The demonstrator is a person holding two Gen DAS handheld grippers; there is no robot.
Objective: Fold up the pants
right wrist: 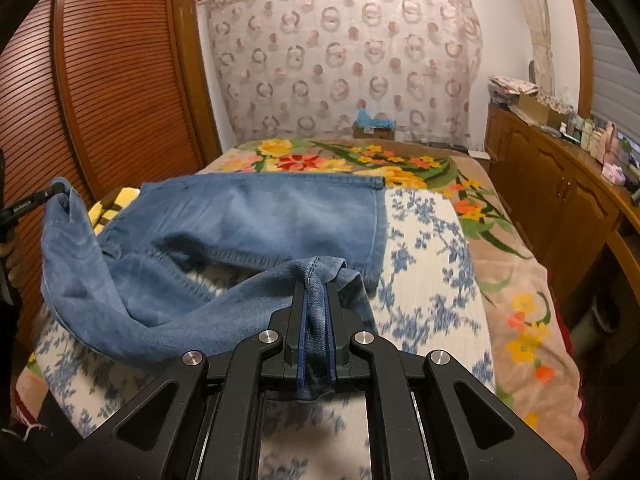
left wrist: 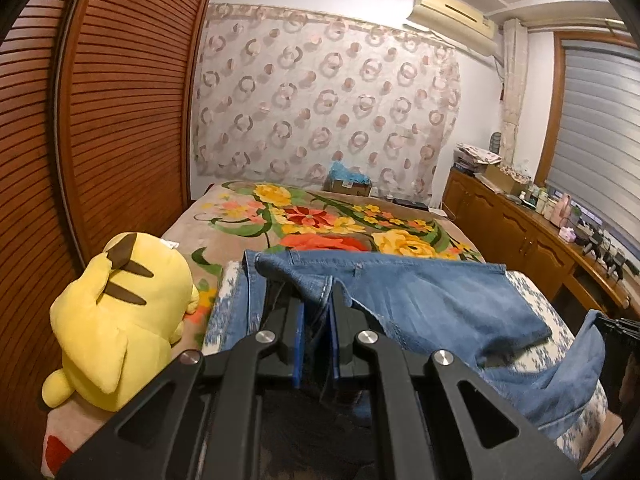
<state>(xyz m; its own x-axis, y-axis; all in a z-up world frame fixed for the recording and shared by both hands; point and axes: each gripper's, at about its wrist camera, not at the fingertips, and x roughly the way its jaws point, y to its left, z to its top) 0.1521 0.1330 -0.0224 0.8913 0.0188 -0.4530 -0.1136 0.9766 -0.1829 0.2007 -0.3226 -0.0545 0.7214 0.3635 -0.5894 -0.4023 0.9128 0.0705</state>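
Your left gripper clamps the jeans near the waist. Your right gripper clamps a leg hem, lifted above the bed; the other leg lies flat.

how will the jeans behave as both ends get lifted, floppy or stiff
Probably floppy: the jeans sag in a deep curve between the left gripper and right gripper. Likely heavyish denim, since the free leg lies flat on the bed. Slipping seems unlikely; fabric bunches between the fingers.

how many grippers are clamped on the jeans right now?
2. The left gripper is shut on the jeans near their left end; the right gripper is shut on a seamed edge nearer the camera, lifted off the bed.
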